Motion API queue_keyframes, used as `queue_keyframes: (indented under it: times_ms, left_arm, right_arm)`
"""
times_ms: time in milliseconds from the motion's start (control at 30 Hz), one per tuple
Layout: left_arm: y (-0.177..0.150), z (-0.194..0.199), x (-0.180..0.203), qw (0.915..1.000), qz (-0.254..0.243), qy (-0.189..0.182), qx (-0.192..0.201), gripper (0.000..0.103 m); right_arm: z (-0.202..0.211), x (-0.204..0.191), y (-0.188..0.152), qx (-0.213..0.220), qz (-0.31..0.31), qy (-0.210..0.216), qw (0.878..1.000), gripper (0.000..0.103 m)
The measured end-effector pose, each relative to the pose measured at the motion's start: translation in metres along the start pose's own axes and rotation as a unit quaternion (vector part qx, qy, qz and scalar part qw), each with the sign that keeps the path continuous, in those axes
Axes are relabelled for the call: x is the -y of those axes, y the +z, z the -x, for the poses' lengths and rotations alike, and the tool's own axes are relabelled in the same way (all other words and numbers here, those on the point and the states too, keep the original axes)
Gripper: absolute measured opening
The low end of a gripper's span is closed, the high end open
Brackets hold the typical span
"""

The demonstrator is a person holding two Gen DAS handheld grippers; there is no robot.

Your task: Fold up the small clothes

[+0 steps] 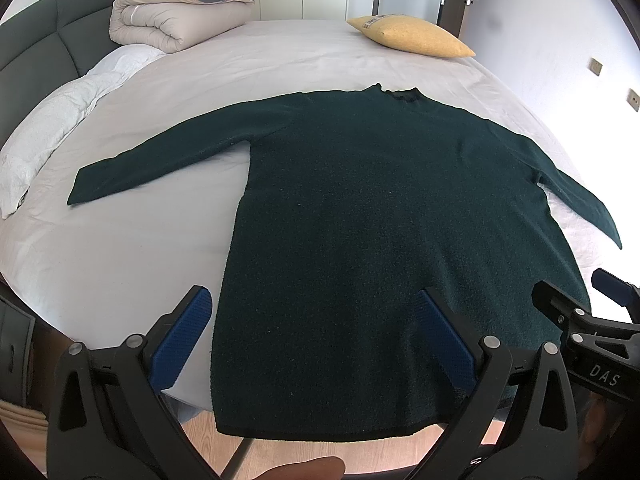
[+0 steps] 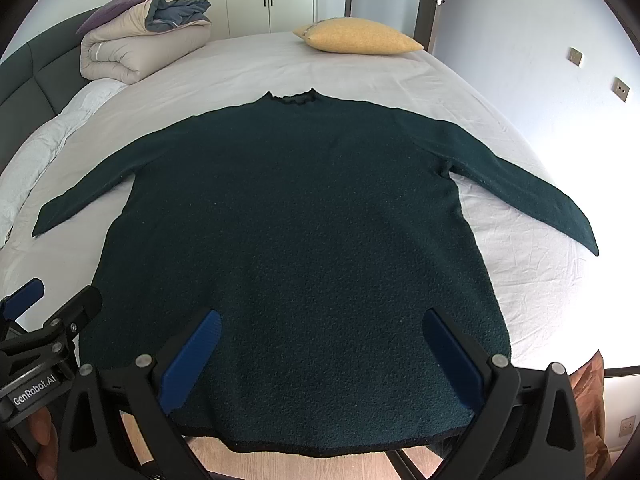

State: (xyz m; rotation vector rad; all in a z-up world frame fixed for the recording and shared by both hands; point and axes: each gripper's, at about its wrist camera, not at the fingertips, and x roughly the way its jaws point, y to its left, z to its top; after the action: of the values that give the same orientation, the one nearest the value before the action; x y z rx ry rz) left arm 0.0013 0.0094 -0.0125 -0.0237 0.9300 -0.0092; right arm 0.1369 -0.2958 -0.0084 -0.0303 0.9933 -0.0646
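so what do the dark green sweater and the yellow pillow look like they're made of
The dark green sweater looks like a thick, matte boucle or fleece-type knit: its surface is pebbly and nubby, without sheen. The yellow pillow seems covered in a coarse woven or textured fabric, also matte; the weave is too small to tell.

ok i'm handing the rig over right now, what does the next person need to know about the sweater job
Left gripper: open, empty, over the sweater's hem on its left side.
Right gripper: open, empty, over the hem further right.
Dark green sweater: spread flat on the bed, collar at the far end, both sleeves stretched out, hem hanging over the near edge.
Done: laid out. No fold made yet.
Left: fold sleeves and body.
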Motion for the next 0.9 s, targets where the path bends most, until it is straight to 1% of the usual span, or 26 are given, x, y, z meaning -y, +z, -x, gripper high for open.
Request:
queue_keyframes:
  times_ms: [433,500,600,700,733,833,867,900]
  left_arm:
    - [0.0,-0.001,-0.003,0.9999,0.004,-0.009,-0.004,0.103]
    - [0.0,-0.003,-0.006,0.9998,0.009,-0.018,-0.007,0.103]
    - [0.0,-0.007,-0.015,0.9986,0.026,-0.045,-0.005,0.103]
    - [0.0,-0.011,-0.029,0.9978,0.043,-0.05,0.009,0.103]
    - [0.001,-0.013,-0.034,0.9972,0.048,-0.056,0.011,0.103]
    - [0.005,-0.025,-0.066,0.9898,0.09,-0.11,-0.001,0.103]
    - [0.007,-0.032,-0.085,0.982,0.126,-0.14,-0.008,0.103]
    - [0.008,-0.037,-0.098,0.9769,0.147,-0.155,-0.011,0.103]
  right_arm:
    - [0.0,0.001,-0.002,-0.002,0.002,-0.001,1.0,0.103]
    - [0.0,0.001,-0.002,-0.003,0.002,-0.001,1.0,0.103]
    - [-0.001,-0.001,-0.001,-0.003,0.005,-0.004,1.0,0.103]
    - [-0.003,-0.003,0.004,-0.002,0.006,-0.004,1.0,0.103]
    - [-0.004,-0.004,0.005,-0.001,0.007,-0.002,1.0,0.103]
    - [-0.005,-0.007,0.012,0.003,0.005,0.012,1.0,0.103]
    - [-0.006,-0.009,0.015,0.003,0.004,0.019,1.0,0.103]
    - [-0.006,-0.011,0.017,0.003,0.005,0.026,1.0,0.103]
